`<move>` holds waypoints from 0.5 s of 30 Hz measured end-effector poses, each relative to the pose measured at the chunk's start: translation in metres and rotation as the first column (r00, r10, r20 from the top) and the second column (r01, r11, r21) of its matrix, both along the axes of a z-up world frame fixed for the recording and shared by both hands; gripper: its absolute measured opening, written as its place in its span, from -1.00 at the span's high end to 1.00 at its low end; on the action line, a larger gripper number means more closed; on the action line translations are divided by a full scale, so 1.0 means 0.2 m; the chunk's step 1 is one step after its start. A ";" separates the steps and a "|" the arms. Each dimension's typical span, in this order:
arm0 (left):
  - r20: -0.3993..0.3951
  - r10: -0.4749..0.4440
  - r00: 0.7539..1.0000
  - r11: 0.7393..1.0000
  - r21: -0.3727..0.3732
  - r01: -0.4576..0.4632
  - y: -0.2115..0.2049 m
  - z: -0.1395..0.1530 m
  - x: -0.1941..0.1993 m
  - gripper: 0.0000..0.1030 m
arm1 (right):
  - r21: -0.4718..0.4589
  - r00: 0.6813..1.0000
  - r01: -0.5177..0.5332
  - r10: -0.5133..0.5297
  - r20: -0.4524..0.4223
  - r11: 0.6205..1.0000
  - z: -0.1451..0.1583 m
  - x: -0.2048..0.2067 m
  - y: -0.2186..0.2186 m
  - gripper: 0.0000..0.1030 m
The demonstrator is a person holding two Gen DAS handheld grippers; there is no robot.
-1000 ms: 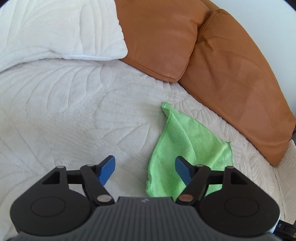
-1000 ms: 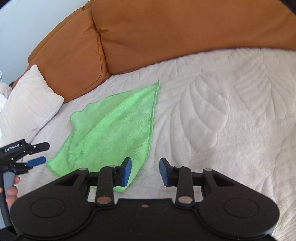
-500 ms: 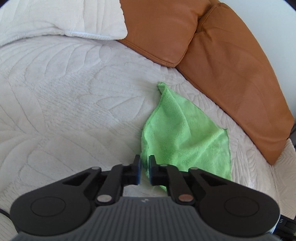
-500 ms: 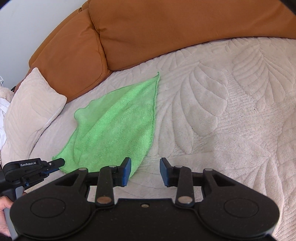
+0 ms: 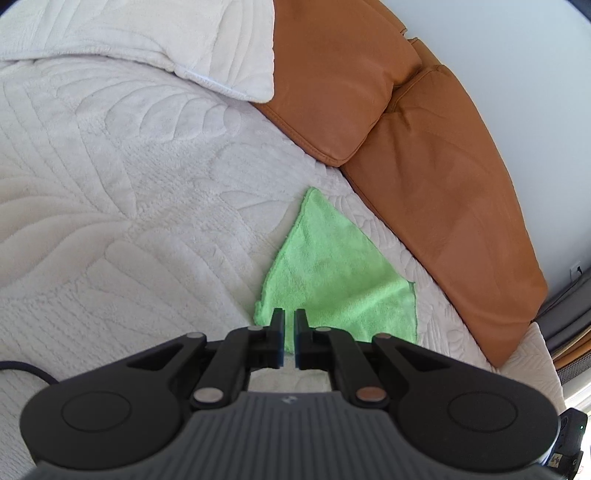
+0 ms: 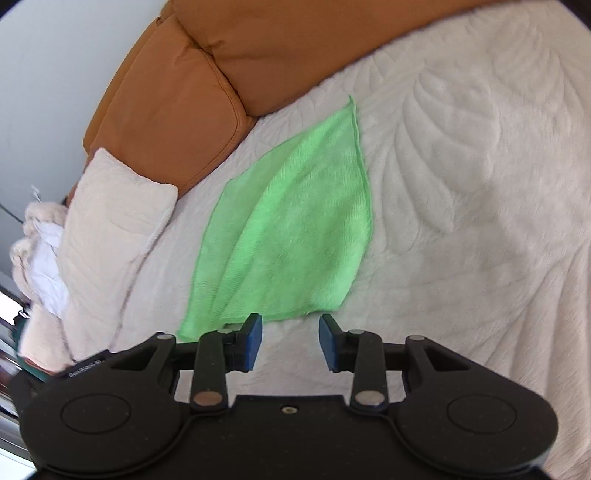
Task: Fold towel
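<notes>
- The green towel [image 6: 291,236] lies on the white quilted bed [image 5: 129,221], near the brown leather cushions [image 5: 443,177].
- Left tongs [image 5: 289,338] are clenched on the towel's near corner.
- Right tongs [image 6: 290,341] are released, just short of the towel's edge.
- A white pillow [image 6: 110,236] lies beside the towel.

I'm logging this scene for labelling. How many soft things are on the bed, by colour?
Green: 1, towel
Brown: 2, cushions
White: 2, pillows
Total: 5
</notes>
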State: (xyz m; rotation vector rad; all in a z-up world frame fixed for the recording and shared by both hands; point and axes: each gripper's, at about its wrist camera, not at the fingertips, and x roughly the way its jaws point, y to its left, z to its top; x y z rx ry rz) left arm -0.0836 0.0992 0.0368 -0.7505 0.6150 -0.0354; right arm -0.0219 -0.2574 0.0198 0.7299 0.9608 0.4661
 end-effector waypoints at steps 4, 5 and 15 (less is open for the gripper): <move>0.006 -0.007 1.000 1.000 0.007 0.007 -0.01 0.00 0.00 0.89 | 0.064 0.998 0.053 -0.050 -0.048 0.997 -0.06 0.04 -0.01 0.33; 0.003 -0.006 1.000 1.000 0.011 0.006 -0.02 0.00 0.01 0.89 | 0.066 0.997 0.069 -0.066 -0.043 0.995 -0.06 0.04 -0.02 0.33; 0.009 0.013 1.000 1.000 0.017 -0.013 0.00 -0.01 0.00 0.89 | -0.102 0.957 0.256 -0.237 0.168 0.961 0.04 -0.01 0.04 0.78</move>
